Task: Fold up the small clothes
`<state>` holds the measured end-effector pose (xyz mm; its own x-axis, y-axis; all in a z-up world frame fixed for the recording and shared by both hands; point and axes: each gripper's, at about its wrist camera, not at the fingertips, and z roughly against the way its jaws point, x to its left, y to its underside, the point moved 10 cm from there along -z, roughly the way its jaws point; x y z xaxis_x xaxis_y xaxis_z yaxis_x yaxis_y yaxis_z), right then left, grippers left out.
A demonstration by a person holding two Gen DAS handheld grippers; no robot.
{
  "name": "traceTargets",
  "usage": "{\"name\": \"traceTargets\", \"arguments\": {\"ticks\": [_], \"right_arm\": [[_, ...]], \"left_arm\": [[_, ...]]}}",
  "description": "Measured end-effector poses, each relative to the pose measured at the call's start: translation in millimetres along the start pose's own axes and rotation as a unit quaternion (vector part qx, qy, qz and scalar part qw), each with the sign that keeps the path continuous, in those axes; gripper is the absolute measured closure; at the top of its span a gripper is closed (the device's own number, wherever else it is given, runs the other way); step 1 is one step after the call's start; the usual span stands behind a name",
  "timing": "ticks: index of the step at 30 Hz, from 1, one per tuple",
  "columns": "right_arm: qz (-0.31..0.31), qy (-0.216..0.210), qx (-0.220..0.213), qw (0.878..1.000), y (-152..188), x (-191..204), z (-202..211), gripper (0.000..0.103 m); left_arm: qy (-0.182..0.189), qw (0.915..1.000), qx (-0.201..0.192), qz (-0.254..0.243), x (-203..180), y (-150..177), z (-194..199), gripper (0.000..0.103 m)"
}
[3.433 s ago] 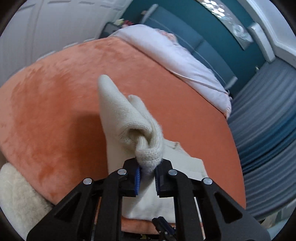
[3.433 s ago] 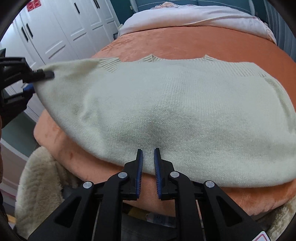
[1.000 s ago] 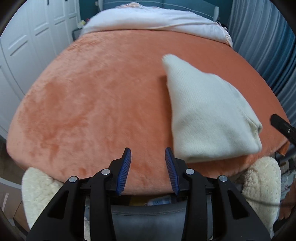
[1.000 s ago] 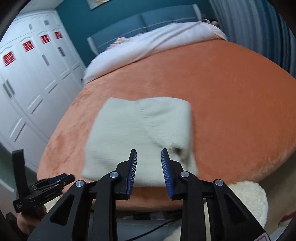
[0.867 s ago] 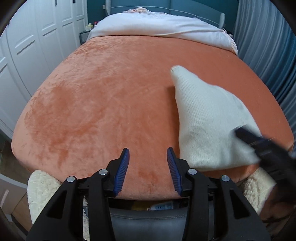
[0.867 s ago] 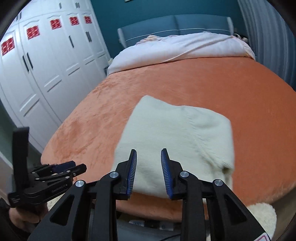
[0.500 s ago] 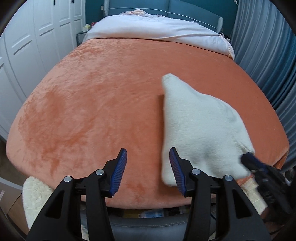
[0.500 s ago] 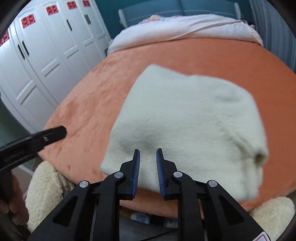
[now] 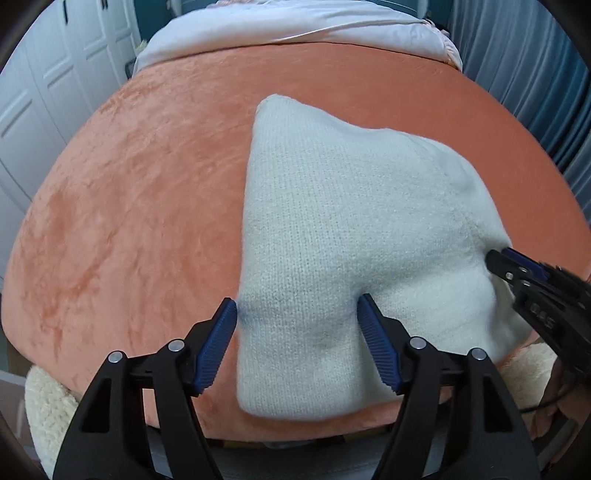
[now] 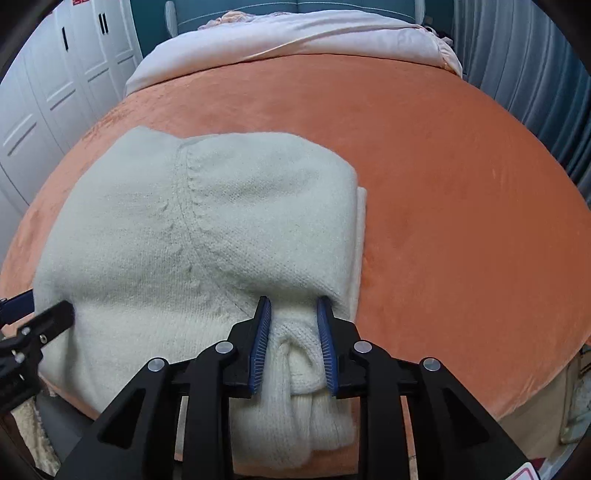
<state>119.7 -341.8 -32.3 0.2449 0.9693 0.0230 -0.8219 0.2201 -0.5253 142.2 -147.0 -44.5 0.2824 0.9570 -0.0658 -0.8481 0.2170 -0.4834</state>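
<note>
- Item: your cream knit sweater [image 9: 354, 236], folded into a thick rectangular bundle, lies on the near edge of the bed's orange plush blanket [image 9: 140, 206]. A stitched seam runs across its upper layer in the right wrist view [image 10: 192, 206].
- Left near corner: your left gripper [image 9: 297, 321] stands with its jaws spread wide, the blue-padded fingers [image 9: 216, 345] set to either side of the sweater's near left corner. The knit lies between them with no clear pinch shown.
- Right near corner: your right gripper [image 10: 293, 341] has its jaws at a middling gap, straddling the rolled, bunched end of the sweater. Both pads touch the fabric, but you cannot tell from these views whether they grip it.
- Near surround: a cream fleecy throw [image 9: 48, 402] hangs below the blanket's front edge.
- Far surround: a pale pink duvet [image 10: 295, 33] is heaped at the head of the bed, against a teal headboard [image 10: 295, 6].
- Sides: white wardrobe doors [image 10: 55, 74] stand to the left and grey-blue curtains [image 10: 524, 62] to the right.
</note>
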Motion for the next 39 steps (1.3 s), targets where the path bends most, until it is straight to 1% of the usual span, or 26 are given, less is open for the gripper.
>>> {"name": "traceTargets", "arguments": {"ticks": [2, 3, 4, 6, 8, 10, 11, 12, 13, 14, 15, 16, 18, 20, 21, 23, 24, 26, 27, 28, 30, 31, 32, 34, 36, 39], "right_arm": [[-0.019, -0.022, -0.025, 0.999, 0.1, 0.5, 26.5, 0.082], [-0.026, -0.034, -0.043, 0.998, -0.1, 9.5, 38.9, 0.082], [-0.033, -0.051, -0.058, 0.996, 1.1, 15.4, 55.9, 0.081], [-0.036, -0.097, -0.07, 0.992, -0.4, 38.9, 73.4, 0.079], [-0.012, -0.121, -0.078, 0.99, -7.5, 67.5, 80.9, 0.079], [0.022, -0.125, -0.086, 0.988, -20.5, 101.3, 73.4, 0.078], [0.034, -0.127, -0.076, 0.988, -24.8, 117.8, 58.2, 0.078], [0.038, -0.128, -0.053, 0.99, -26.2, 132.1, 36.6, 0.078], [0.045, -0.125, -0.012, 0.991, -20.7, 143.2, 7.0, 0.078], [0.054, -0.11, 0.008, 0.992, -15.5, 150.4, -14.1, 0.077], [0.071, -0.106, -0.009, 0.992, -17.1, 155.4, -21.3, 0.077], [0.081, -0.102, -0.019, 0.991, -20.9, 156.5, -16.9, 0.077], [0.053, -0.119, -0.005, 0.991, -21.9, 147.1, 4.5, 0.079], [0.005, -0.145, -0.029, 0.989, -16.4, 119.8, 39.7, 0.08], [-0.007, -0.134, -0.042, 0.99, -8.0, 102.0, 50.9, 0.08], [-0.03, -0.084, -0.056, 0.994, 16.0, 59.2, 64.1, 0.078], [-0.041, -0.066, -0.041, 0.996, 31.4, 42.7, 57.3, 0.075], [-0.063, -0.037, 0.034, 0.997, 68.7, 15.2, 19.1, 0.074], [-0.073, -0.04, 0.062, 0.995, 82.3, 7.8, 2.1, 0.073], [-0.094, -0.062, 0.07, 0.991, 87.7, 5.2, -5.5, 0.072], [-0.126, -0.078, 0.061, 0.987, 80.1, 2.6, 4.9, 0.071], [-0.137, -0.085, 0.05, 0.986, 75.4, 2.5, 14.2, 0.07], [-0.146, -0.091, 0.04, 0.984, 73.9, 1.3, 22.9, 0.067], [-0.152, -0.108, 0.028, 0.982, 74.5, 0.3, 38.0, 0.065], [-0.159, -0.117, 0.026, 0.98, 82.8, -2.9, 43.9, 0.064], [-0.174, -0.142, 0.044, 0.974, 98.1, -2.1, 35.2, 0.062]], "left_arm": [[0.016, 0.9993, -0.009, 0.033, 15.5, -2.8, 14.4, 0.038], [0.014, 0.9986, -0.021, 0.046, 23.3, -4.5, 22.3, 0.039], [0.007, 0.9978, -0.031, 0.057, 32.6, -6.2, 30.1, 0.039], [-0.002, 0.9966, -0.044, 0.07, 45.5, -10.4, 41.3, 0.039], [-0.019, 0.996, -0.056, 0.068, 55.7, -17.0, 50.0, 0.038], [-0.039, 0.9952, -0.067, 0.059, 62.3, -22.1, 58.0, 0.038], [-0.046, 0.9946, -0.074, 0.056, 64.6, -23.9, 62.4, 0.038], [-0.051, 0.9942, -0.078, 0.054, 67.5, -25.1, 65.3, 0.038], [-0.056, 0.9939, -0.079, 0.053, 70.6, -26.1, 66.9, 0.038], [-0.06, 0.9937, -0.078, 0.054, 73.8, -26.4, 67.5, 0.038], [-0.062, 0.9939, -0.074, 0.054, 77.1, -27.0, 67.4, 0.038], [-0.062, 0.9941, -0.071, 0.053, 79.1, -26.2, 67.8, 0.037], [-0.065, 0.9942, -0.07, 0.05, 82.3, -24.3, 67.7, 0.037], [-0.062, 0.9951, -0.063, 0.044, 80.2, -21.4, 62.2, 0.036], [-0.057, 0.9958, -0.056, 0.043, 77.3, -19.0, 58.6, 0.036], [-0.046, 0.9972, -0.044, 0.038, 68.3, -13.7, 50.3, 0.036], [-0.044, 0.9977, -0.04, 0.034, 61.9, -10.9, 47.2, 0.036], [-0.041, 0.9984, -0.031, 0.024, 49.1, -5.9, 40.9, 0.036], [-0.038, 0.9988, -0.025, 0.019, 42.7, -3.2, 39.0, 0.036], [-0.036, 0.999, -0.022, 0.012, 37.3, -1.0, 38.6, 0.036], [-0.039, 0.999, -0.021, 0.003, 31.4, 3.4, 39.6, 0.035], [-0.039, 0.999, -0.022, 0.0, 29.3, 5.8, 40.5, 0.032], [-0.04, 0.9989, -0.023, 0.001, 28.7, 8.2, 40.8, 0.028], [-0.041, 0.999, -0.018, 0.003, 27.9, 12.7, 38.7, 0.027], [-0.035, 0.9993, -0.005, 0.008, 25.9, 18.7, 35.4, 0.027], [-0.029, 0.9994, 0.01, 0.015, 23.1, 28.3, 30.3, 0.026]]}}
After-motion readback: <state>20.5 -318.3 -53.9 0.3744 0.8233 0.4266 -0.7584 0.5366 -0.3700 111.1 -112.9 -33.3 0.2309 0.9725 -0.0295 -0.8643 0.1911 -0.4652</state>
